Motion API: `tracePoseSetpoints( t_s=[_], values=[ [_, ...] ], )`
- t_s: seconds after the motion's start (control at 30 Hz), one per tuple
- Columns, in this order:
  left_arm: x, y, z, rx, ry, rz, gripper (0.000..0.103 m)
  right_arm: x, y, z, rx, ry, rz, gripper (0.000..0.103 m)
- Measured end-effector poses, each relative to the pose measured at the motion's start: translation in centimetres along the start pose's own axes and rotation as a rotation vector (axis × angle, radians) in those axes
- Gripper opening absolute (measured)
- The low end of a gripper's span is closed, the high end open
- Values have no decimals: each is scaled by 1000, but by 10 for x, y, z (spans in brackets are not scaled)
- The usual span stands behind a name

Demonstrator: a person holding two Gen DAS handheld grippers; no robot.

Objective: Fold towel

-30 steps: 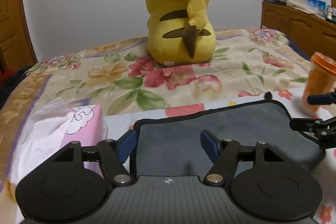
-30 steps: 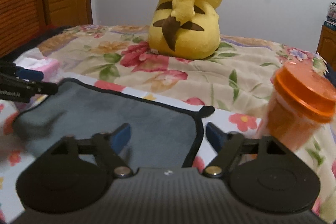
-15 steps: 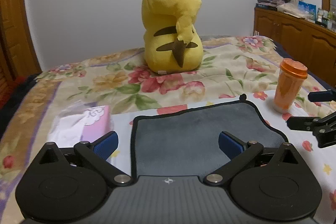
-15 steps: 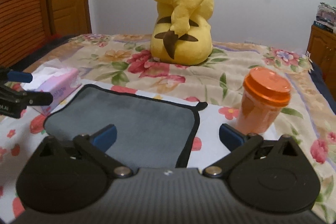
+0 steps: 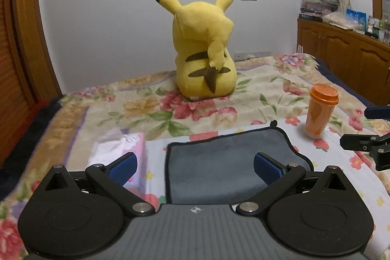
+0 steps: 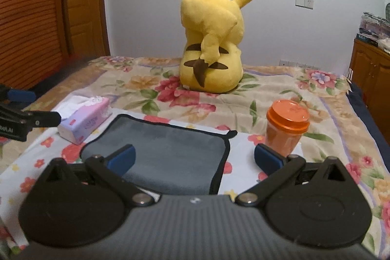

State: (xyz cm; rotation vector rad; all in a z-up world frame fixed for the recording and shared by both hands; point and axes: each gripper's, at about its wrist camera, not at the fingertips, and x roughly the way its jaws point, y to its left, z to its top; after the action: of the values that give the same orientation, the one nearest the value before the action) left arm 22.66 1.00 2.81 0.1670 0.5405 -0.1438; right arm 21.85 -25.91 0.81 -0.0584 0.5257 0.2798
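Note:
A grey towel [image 5: 224, 160] with a black hem lies folded flat on the flowered bed; it also shows in the right wrist view [image 6: 170, 152]. My left gripper [image 5: 195, 168] is open and empty, held above the towel's near left part. My right gripper [image 6: 195, 160] is open and empty, held above the towel's near right edge. The right gripper also shows at the right edge of the left wrist view [image 5: 365, 128], and the left gripper at the left edge of the right wrist view [image 6: 26, 109].
A pink tissue box [image 5: 121, 150] lies left of the towel, also in the right wrist view [image 6: 85, 116]. An orange lidded cup [image 5: 320, 111] stands to its right, also in the right wrist view [image 6: 286, 128]. A yellow plush toy [image 5: 204, 52] sits behind. Wooden cabinets [image 5: 346, 57] stand at right.
Both grippers have opened wider and pulled back and up from the towel. The towel lies where it was.

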Motion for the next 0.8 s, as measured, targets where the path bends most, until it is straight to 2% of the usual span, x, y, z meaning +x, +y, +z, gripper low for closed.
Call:
tracePoseSetpoints(
  t_s=[0.33,0.8],
  values=[
    [-49,-5,3,18,-23,-3,103,-34,10,-7,22,-15,4,103],
    [-100,-24,-14,37,-26,-4,103,-76,19,-14,39,-42,1,103]
  ],
)
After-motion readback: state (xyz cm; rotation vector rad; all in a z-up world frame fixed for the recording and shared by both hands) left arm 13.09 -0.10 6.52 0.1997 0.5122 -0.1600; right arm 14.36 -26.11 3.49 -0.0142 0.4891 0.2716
